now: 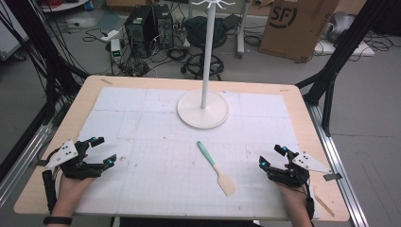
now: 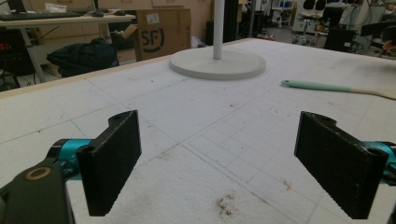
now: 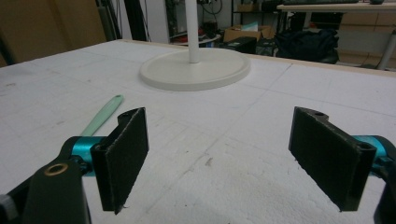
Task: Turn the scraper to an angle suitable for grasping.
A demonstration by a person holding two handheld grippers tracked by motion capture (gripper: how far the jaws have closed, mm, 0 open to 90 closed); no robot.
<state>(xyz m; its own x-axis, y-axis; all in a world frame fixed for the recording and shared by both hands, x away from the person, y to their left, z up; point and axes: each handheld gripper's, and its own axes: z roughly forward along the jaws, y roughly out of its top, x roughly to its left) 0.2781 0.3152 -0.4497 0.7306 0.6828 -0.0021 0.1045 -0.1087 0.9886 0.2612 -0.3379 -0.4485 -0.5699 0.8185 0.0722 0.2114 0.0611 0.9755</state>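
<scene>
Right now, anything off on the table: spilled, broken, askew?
Nothing stands out. The spatula lies flat on the white mat, diagonal, between the left gripper and right gripper, both open and empty. The stand is upright. Only oddity: small brown specks on the mat near the left gripper, old dirt rather than a spill.

Spatula [image 1: 216, 168]: smooth mint-green handle that looks like plastic or silicone; pale blade that looks like wood, matt.
Stand [image 1: 203, 108]: smooth cream-white round base and pole, faint sheen, like painted metal or plastic.
Mat [image 1: 156, 142]: white, matt, grainy like foam board, printed with a faint grid, stained with brown specks.
Table [image 1: 75, 111]: light wood edge, smooth, matt.
Left gripper [image 2: 217, 165]: 2 black jaws with finely ribbed matt pads; glossy teal metal fittings.
Right gripper [image 3: 219, 156]: same ribbed black pads, teal fittings.
Box [image 1: 295, 23]: brown cardboard, matt.
</scene>
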